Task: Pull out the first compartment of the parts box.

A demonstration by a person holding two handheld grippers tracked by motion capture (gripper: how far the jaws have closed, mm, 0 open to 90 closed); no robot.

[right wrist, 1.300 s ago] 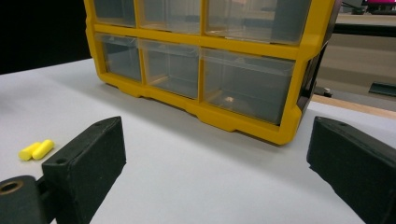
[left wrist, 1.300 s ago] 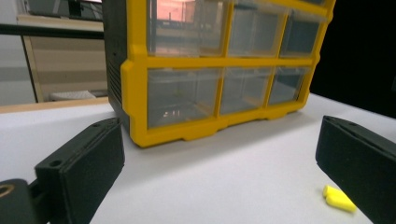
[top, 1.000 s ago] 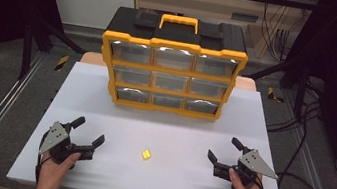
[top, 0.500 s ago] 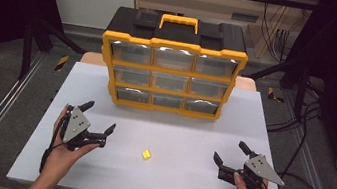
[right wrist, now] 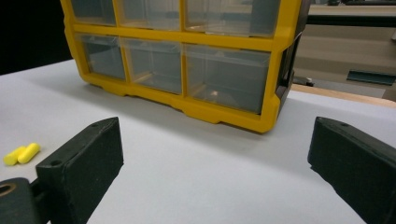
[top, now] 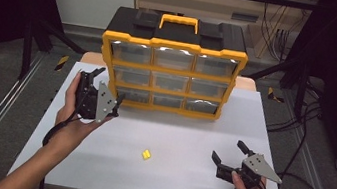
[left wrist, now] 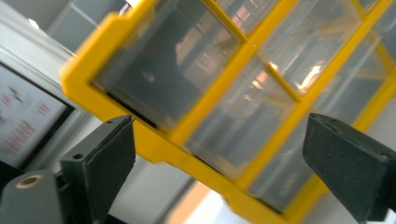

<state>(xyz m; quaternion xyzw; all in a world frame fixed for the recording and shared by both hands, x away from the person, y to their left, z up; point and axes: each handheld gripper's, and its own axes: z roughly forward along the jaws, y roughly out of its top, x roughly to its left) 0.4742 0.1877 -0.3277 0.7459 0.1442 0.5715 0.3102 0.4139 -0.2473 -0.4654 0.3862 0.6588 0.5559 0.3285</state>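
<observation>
- High view, nearest me: my right gripper [top: 228, 153] sits low on the white table [top: 183, 182], jaws spread with nothing between them, aimed toward the cabinet.
- A little farther in, the small yellow piece [top: 146, 155] lies flat on the table between my two hands, apart from both. In the right gripper view it reads as two short yellow cylinders [right wrist: 21, 154] side by side, off to the left of my right jaws, long axis slanting across their line.
- That piece looks nearer to my right gripper, at table height, than to my left, which is raised.
- Farther out, my left gripper [top: 107, 85] is held up at the left end of the yellow drawer cabinet [top: 171, 77], near its lower left drawers but not touching. Its jaws have just been closing a little, yet remain spread wide with nothing between them.
- Farthest, in the left gripper view, the clear drawer fronts [left wrist: 219, 93] lie straight ahead, tilted across the frame, so I judge a drawer is what my left jaws go for.
</observation>
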